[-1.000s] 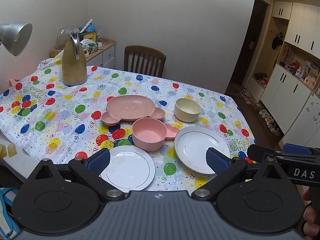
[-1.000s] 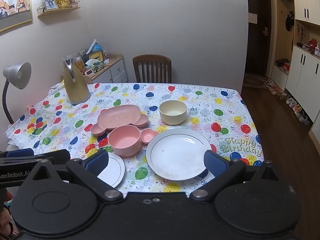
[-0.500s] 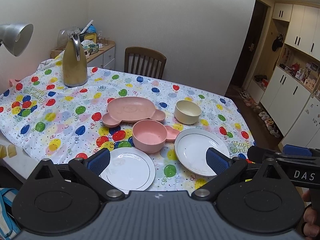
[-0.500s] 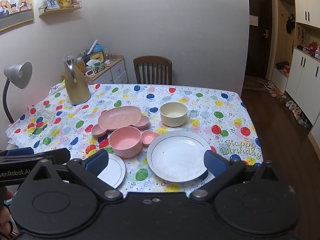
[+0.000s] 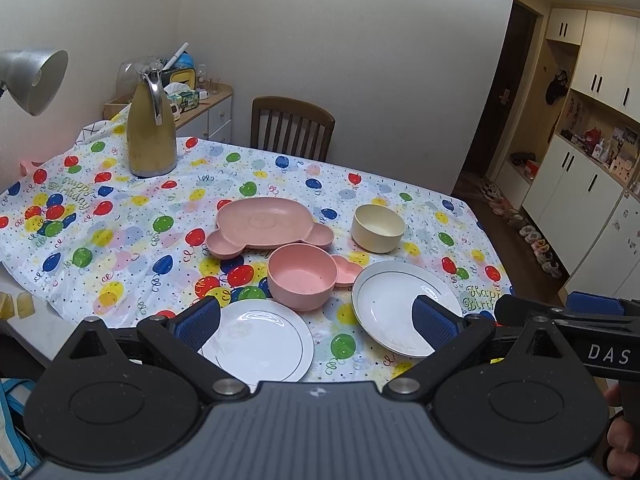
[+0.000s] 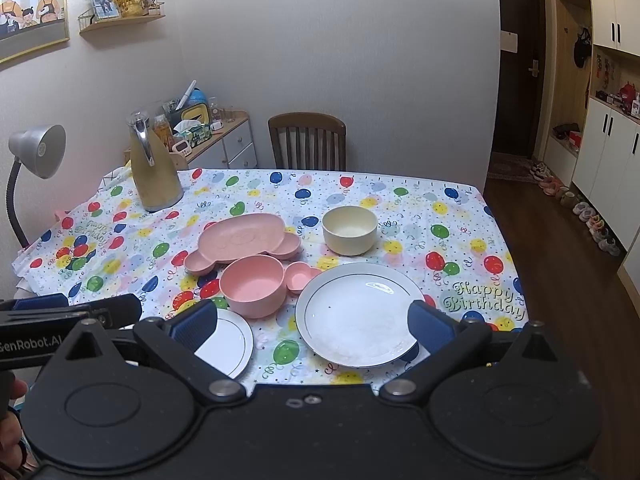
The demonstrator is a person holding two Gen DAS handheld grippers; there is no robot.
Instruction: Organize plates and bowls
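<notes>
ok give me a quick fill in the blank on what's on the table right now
1. The round bowl between the two white plates is ____ in colour.
2. The cream bowl holds ____.
3. Both the left gripper and the right gripper have their jaws ____.
4. The gold jug stands ____ on the balloon tablecloth.

Missing words: pink; nothing; open; upright
</notes>
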